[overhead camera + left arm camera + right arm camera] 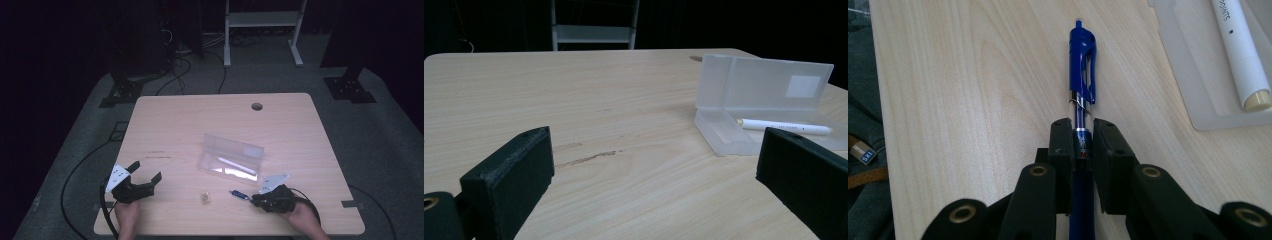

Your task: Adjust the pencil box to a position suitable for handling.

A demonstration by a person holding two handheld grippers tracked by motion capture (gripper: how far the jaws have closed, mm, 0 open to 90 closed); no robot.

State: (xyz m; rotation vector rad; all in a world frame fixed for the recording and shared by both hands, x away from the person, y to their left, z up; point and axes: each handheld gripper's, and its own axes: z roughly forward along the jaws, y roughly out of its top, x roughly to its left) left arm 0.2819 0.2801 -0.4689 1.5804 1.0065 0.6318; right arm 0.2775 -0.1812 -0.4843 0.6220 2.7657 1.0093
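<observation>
Clamped in my right gripper [1083,132] is the blue pen [1082,65], its clear barrel pinched between the two black jaws, clip end pointing out over the wooden table [165,125]. Left gripper [148,170] rests wide apart, holding nothing. The pen's smooth round barrel could roll or slide out of the flat pads if I tilt it. Just beside it lies the frosted plastic case [1198,90], lid up, a white marker [1240,50] inside; a small tan bit [205,198] sits nearby.

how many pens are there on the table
2: a blue click pen clamped in the right hand-held gripper, and a white pen lying in the open clear plastic case.
</observation>
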